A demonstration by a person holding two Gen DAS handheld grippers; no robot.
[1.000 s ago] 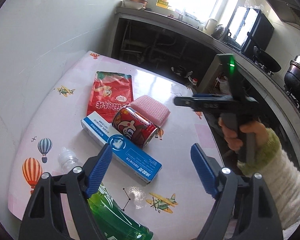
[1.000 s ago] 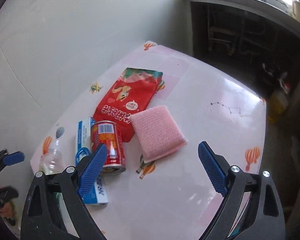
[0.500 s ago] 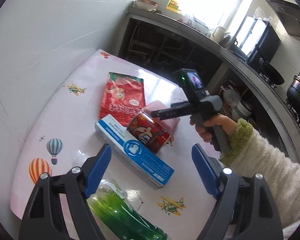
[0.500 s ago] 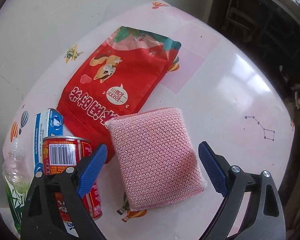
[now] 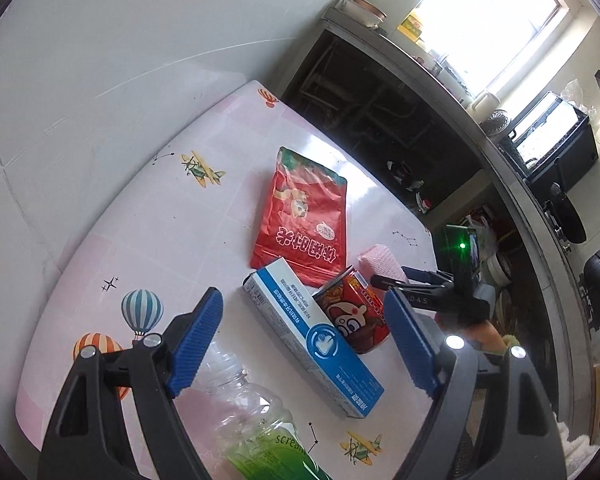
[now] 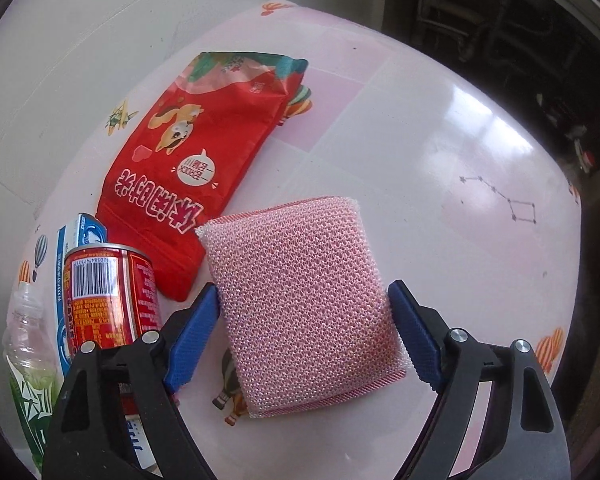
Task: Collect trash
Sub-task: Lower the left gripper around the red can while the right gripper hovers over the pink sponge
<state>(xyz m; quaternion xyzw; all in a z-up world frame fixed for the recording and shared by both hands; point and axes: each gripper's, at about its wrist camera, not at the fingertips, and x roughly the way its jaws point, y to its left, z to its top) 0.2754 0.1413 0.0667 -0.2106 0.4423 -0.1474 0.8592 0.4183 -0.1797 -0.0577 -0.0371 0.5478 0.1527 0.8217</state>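
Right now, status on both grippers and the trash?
Right gripper closing around pink sponge, sponge flat on table. Left gripper open, empty, above box and bottle. Can close beside sponge.

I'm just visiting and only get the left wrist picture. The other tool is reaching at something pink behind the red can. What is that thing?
Observer: A pink mesh scouring pad, squarish, lying flat on the table. The right wrist view shows all of it.
Operator: Has the tool grabbed it?
Observer: Not clearly. The right gripper has the pad between its jaws, which are closing on its two side edges. The pad does not look squeezed yet.
Operator: Is there anything on the side of the can I can't see?
Observer: The red can shows a barcode on that side.
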